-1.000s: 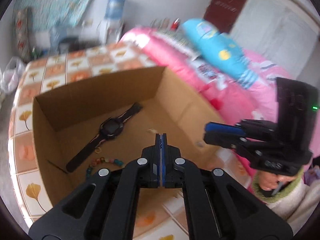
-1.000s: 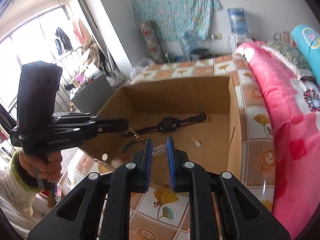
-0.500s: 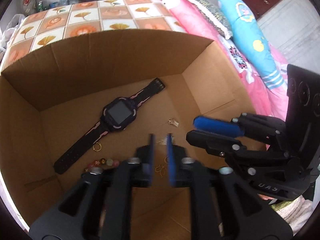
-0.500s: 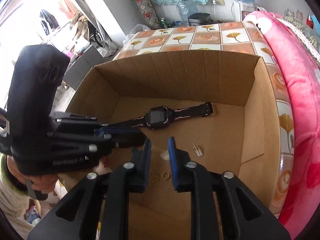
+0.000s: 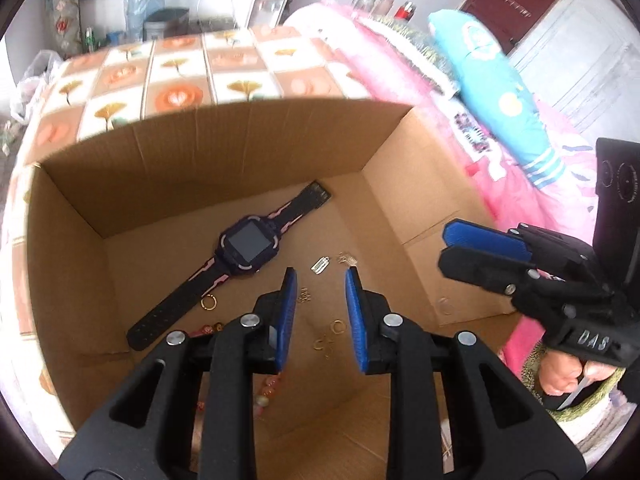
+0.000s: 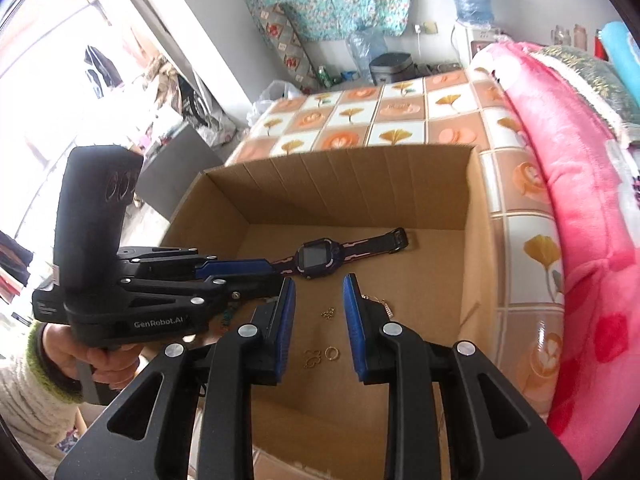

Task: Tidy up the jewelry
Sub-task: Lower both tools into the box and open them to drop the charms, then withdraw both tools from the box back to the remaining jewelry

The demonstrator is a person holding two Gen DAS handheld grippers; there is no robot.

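Note:
An open cardboard box [image 5: 248,152] holds a black and pink watch [image 5: 246,246], a gold ring [image 5: 208,303], a silver pendant [image 5: 320,266], a thin chain [image 5: 347,258], small gold earrings [image 5: 337,326] and a bead bracelet [image 5: 266,386]. My left gripper [image 5: 320,276] is open and empty above the box floor, over the earrings. My right gripper [image 6: 319,284] is open and empty above the same box [image 6: 476,248], with the watch [image 6: 320,256], the earrings [image 6: 331,353] and the chain [image 6: 380,304] ahead of it. Each gripper shows in the other's view.
The box stands on a tiled-pattern cloth [image 6: 352,116]. A pink blanket [image 6: 580,184] lies along the right, with a blue pillow [image 5: 496,84] on it. A water dispenser [image 6: 472,20] and bags stand at the far wall.
Both grippers have opened wider: the left went from shut to open. Both dipped toward the box and have since pulled back a little. The chain piece between the right fingers now lies on the box floor.

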